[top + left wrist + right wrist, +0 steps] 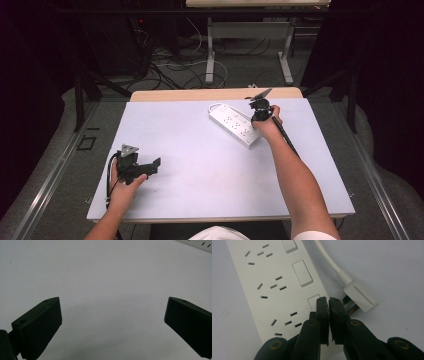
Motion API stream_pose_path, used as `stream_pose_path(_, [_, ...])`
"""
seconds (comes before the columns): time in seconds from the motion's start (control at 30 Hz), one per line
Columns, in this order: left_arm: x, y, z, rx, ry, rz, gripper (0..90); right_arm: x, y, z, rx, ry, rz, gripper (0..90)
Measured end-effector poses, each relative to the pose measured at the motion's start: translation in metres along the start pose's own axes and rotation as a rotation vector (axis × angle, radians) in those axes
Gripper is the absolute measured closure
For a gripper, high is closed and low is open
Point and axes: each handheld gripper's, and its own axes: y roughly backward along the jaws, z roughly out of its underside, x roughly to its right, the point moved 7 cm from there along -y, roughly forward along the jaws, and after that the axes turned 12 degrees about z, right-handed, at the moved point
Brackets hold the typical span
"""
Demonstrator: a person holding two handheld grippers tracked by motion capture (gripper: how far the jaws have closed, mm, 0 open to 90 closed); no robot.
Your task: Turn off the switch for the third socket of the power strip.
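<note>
High view: a white power strip [235, 125] is lying diagonally in the upper centre of the frame on the white table [210, 175], running from upper left to lower right. Its white cable [216, 106] is looping off its upper-left end.

The right gripper [259, 107] is sitting at the strip's right edge, upper centre-right of the frame, with the right hand [267, 124] wrapped around it. Right gripper view: jaws are pressed together with nothing between them, tips [329, 301] resting over the rocker switch [313, 301] nearest the bottom of the frame. Two more switches [302, 273] are sitting above it. A white plug [360, 295] is lying on the table just right of the strip, its brass pins pointing toward the jaw tips.

The left gripper [150, 167] is sitting in the lower left of the high view, held by the left hand [125, 187], well apart from the strip. Left gripper view: jaws are spread wide over bare table, holding nothing; a corner of the strip [200, 243] is showing at upper right.
</note>
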Motion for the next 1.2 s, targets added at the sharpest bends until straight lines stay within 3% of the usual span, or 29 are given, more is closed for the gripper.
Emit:
stream_pose_path(0.23, [-0.0001,0.0003,-0.0001,0.000,0.000,-0.002,1.3,-0.0007,-0.0012,-0.0007,0.021,-0.011,-0.001,87.8])
stream_pose_path(0.77, [-0.0003,0.0001,0.0000,0.000,0.000,-0.002,1.3,0.0001,-0.0022,0.0025,0.007,0.002,-0.003,90.0])
stream_pose_path(0.97, [0.0001,0.0001,-0.0001,0.000,-0.003,-0.002,1.3,0.0009,-0.0014,0.0040,0.008,-0.015,-0.008,90.0])
stream_pose_path(1.17, [-0.0001,0.0006,-0.0003,0.001,-0.001,-0.004,1.3,0.0027,-0.0011,0.0043,0.010,-0.020,0.003,85.5])
stream_pose_path(1.2, [-0.0002,0.0009,-0.0003,-0.002,0.000,-0.003,1.3,0.0019,-0.0016,0.0039,0.022,-0.032,-0.014,85.1])
